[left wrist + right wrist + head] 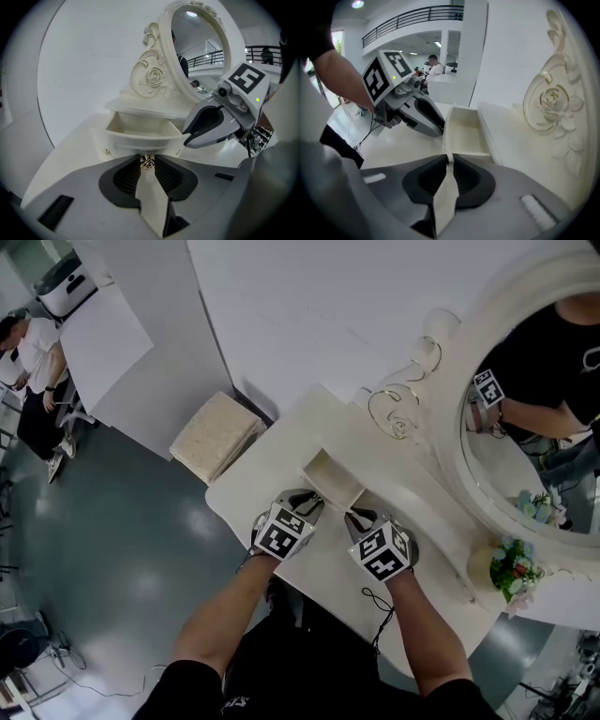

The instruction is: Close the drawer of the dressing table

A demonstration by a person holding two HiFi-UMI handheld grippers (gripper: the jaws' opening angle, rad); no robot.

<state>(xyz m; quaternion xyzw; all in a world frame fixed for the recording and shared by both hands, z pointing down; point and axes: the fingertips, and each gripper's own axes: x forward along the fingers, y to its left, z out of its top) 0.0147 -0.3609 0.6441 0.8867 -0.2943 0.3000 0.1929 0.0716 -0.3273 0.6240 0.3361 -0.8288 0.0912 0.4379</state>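
The cream dressing table (272, 457) stood against a white wall, and its small drawer (334, 480) was pulled out over the worktop, open and bare inside, just below the oval mirror (530, 418). Both claws were at the drawer's front. The left claw (147, 158) was pinching the little metal rose knob (147, 163) in the middle of the drawer front, with a ribbed pad touching it on either side. The right claw (448, 158) was at the right-hand end of the same front. Its jaws were drawn in to a narrow slit, the thin edge of the front panel ran into that slit, and the pads appeared to press on it. In the head view the two marker cubes sat side by side, near each other but apart, with a bare forearm behind each. A carved rose scroll (151, 77) flanked the mirror frame. A small bunch of flowers (514, 568) stood on the worktop at the far right, well clear of the drawer. A padded cream stool (216, 435) stood on the grey floor beside the table, and a person (33, 357) sat in the far corner.
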